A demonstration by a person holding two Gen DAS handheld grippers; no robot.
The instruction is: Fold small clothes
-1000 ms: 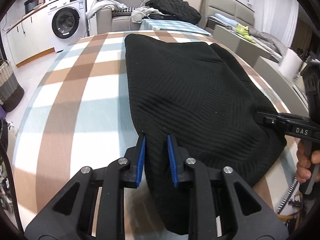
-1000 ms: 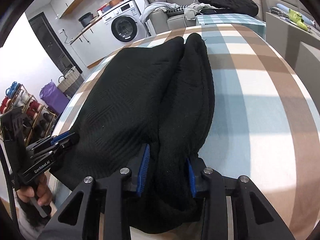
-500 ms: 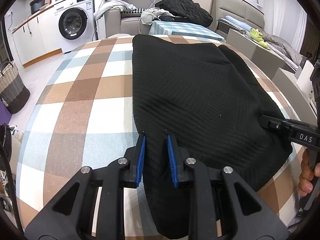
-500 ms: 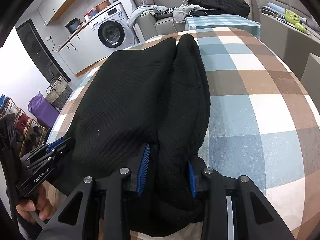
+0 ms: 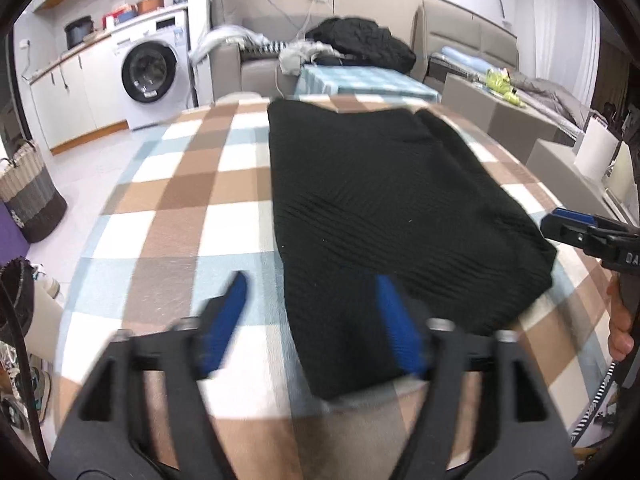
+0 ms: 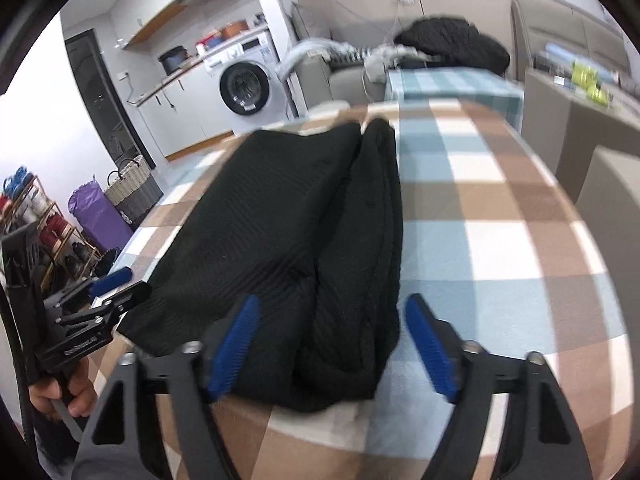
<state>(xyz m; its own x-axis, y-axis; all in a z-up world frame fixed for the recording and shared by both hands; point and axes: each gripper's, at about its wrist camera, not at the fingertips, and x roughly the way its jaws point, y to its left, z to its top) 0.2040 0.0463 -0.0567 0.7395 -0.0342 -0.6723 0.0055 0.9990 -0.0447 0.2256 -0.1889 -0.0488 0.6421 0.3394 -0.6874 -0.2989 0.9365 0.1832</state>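
Above the folded black garment [image 5: 384,208], both grippers tilted downward, fingers [image 6: 236,344] just spread, empty.

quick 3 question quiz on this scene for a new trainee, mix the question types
1. True or false: the left gripper is clamped on the black garment.
2. The garment lies on: A) a bare wooden floor B) a checked cloth C) a sofa.
3. Fill in: the right gripper's jaws stand ___ around the garment's near edge.

Key
1. False. Its jaws have just been opening, and the pads stand off the fabric.
2. B
3. open. They have just been opening too, with the fabric between them, unpressed.
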